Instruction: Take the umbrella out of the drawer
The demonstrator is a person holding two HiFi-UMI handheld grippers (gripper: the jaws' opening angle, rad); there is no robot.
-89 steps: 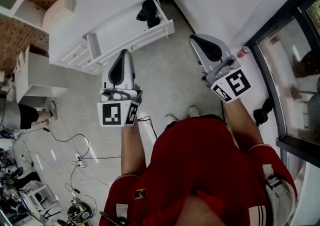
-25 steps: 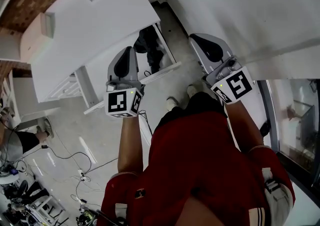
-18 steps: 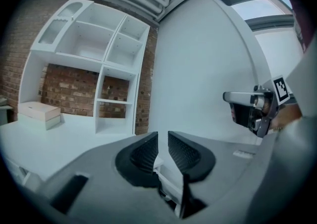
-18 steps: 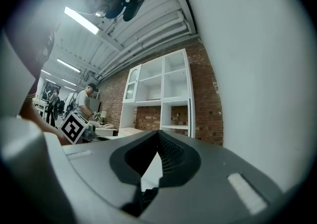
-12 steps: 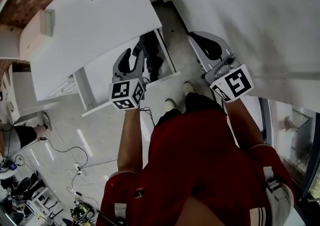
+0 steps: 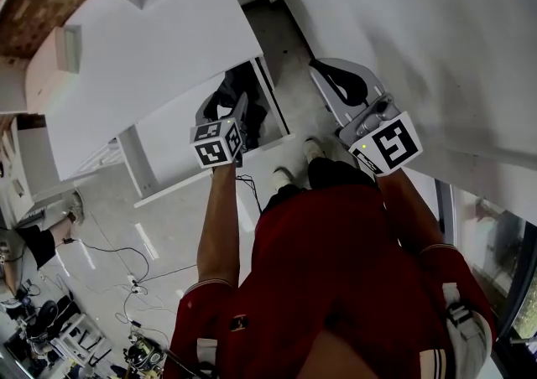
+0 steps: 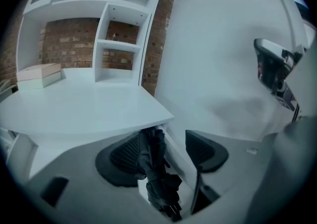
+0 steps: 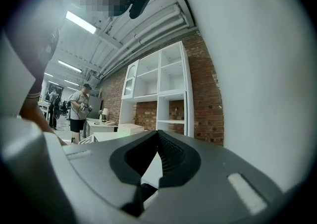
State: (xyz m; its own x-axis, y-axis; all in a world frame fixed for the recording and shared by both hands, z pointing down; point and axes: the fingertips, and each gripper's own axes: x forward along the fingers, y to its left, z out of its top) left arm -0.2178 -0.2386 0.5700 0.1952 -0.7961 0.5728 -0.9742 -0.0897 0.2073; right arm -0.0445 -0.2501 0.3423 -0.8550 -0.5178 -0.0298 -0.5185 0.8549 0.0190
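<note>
A black folded umbrella (image 6: 245, 94) lies in the open white drawer (image 6: 278, 116) under the desk top (image 6: 143, 50). My left gripper (image 6: 226, 111) points down over the drawer, and its jaws have just been opening. In the left gripper view the umbrella (image 7: 156, 178) shows in the gap between the wide-apart pads (image 7: 121, 161) of the left gripper (image 7: 161, 154), which do not press on it. My right gripper (image 6: 340, 82) hangs to the right, beside the drawer, pointing level. Its jaws are shut on nothing in the right gripper view (image 8: 157, 156).
A white wall (image 6: 419, 50) rises close on the right. A pale box (image 6: 59, 54) sits on the desk, and white shelving (image 7: 119, 20) stands behind against brick. Cables (image 6: 126, 268) lie on the floor at left. A person (image 8: 79, 111) stands far off.
My left gripper has dropped toward the drawer and tipped downward, and its jaws went from shut to wide open around the umbrella. The right gripper shifted slightly and stayed shut.
</note>
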